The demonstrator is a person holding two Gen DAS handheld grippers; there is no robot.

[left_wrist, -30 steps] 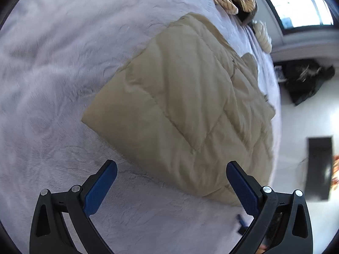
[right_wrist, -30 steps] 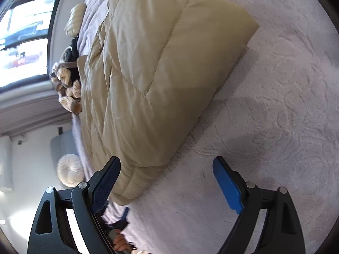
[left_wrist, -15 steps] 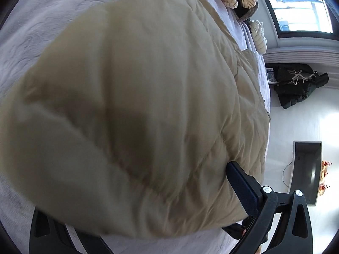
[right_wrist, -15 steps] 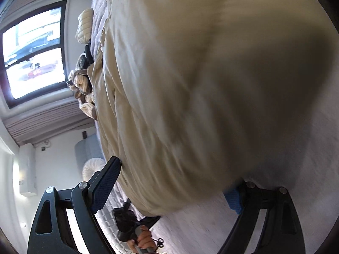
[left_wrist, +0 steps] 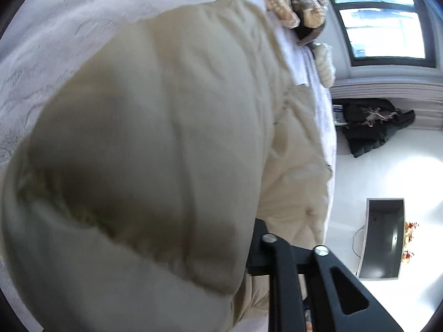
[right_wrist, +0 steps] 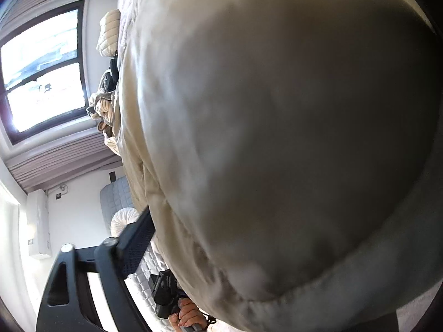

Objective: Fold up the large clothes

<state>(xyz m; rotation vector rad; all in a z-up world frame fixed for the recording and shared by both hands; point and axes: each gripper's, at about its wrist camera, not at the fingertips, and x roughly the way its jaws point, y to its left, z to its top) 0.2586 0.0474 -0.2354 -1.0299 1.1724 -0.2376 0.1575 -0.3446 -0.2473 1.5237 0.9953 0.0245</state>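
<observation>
The beige jacket [left_wrist: 155, 144] fills both views. Both the left gripper [left_wrist: 193, 290] and the right gripper [right_wrist: 249, 262] are closing on its hem. Only the left view shows the bed [left_wrist: 55, 27] beside the jacket.

Daylight poured in from the window [left_wrist: 382, 22], blowing out its panes and the white floor [left_wrist: 387, 171], while the padded garment [right_wrist: 290, 138] sat blurred, out of focus and shadowed against both lenses, their fisheye edges bent and dark
</observation>
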